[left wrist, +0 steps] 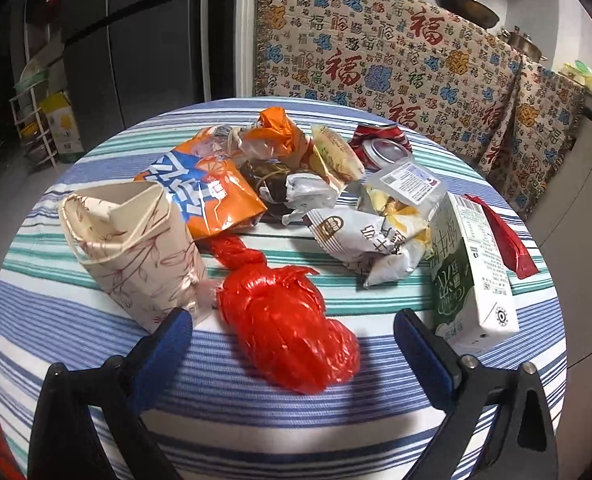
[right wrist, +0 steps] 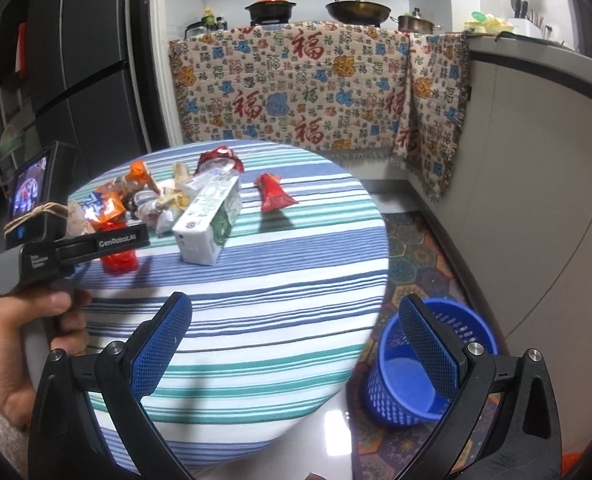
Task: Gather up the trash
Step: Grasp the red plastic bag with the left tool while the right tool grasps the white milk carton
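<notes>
My left gripper point(left wrist: 292, 320) is open, its jaws on either side of a knotted red plastic bag point(left wrist: 288, 332) on the striped round table point(left wrist: 256, 420), not closed on it. Behind it lies a pile of trash: a beige paper bag point(left wrist: 136, 248), an orange snack bag point(left wrist: 204, 188), white wrappers point(left wrist: 368, 240), a crushed red can point(left wrist: 380, 144), a green-white milk carton point(left wrist: 472, 272) and a red wrapper point(left wrist: 504, 236). My right gripper point(right wrist: 296, 312) is open and empty above the table's near right edge. The blue mesh basket point(right wrist: 424, 368) stands on the floor to the right of the table.
The left gripper and the hand holding it point(right wrist: 56, 240) show at the left of the right wrist view. A patterned cloth point(right wrist: 304, 88) hangs over the counter behind, with pans on top. A dark fridge point(right wrist: 80, 60) stands at the back left.
</notes>
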Available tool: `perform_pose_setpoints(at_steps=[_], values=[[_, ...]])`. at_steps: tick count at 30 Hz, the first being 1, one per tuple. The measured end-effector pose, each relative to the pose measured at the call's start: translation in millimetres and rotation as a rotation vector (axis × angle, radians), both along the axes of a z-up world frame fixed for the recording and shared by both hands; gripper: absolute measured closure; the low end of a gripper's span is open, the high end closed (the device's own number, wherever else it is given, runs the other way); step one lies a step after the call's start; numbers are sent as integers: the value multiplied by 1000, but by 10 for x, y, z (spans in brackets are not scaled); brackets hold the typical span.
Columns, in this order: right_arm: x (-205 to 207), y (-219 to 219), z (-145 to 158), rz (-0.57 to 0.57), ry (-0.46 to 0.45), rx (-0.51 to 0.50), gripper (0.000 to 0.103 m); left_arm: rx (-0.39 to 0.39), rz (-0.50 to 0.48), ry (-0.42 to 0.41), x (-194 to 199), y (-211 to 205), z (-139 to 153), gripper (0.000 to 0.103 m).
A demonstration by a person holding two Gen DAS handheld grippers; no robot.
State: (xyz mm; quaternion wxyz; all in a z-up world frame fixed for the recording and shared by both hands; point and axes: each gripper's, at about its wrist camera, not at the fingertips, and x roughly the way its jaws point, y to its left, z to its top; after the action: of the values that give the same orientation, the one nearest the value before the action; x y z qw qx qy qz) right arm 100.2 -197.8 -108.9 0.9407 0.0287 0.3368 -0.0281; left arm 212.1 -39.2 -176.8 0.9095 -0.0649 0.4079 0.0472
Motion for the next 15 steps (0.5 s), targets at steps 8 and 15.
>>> perform_pose_setpoints(at_steps=[8, 15], values=[[208, 113, -155, 62, 50, 33, 0, -88, -130, 10, -125, 217, -63, 54], [653, 354, -327, 142, 141, 137, 17, -48, -365, 91, -506, 380, -8, 51]])
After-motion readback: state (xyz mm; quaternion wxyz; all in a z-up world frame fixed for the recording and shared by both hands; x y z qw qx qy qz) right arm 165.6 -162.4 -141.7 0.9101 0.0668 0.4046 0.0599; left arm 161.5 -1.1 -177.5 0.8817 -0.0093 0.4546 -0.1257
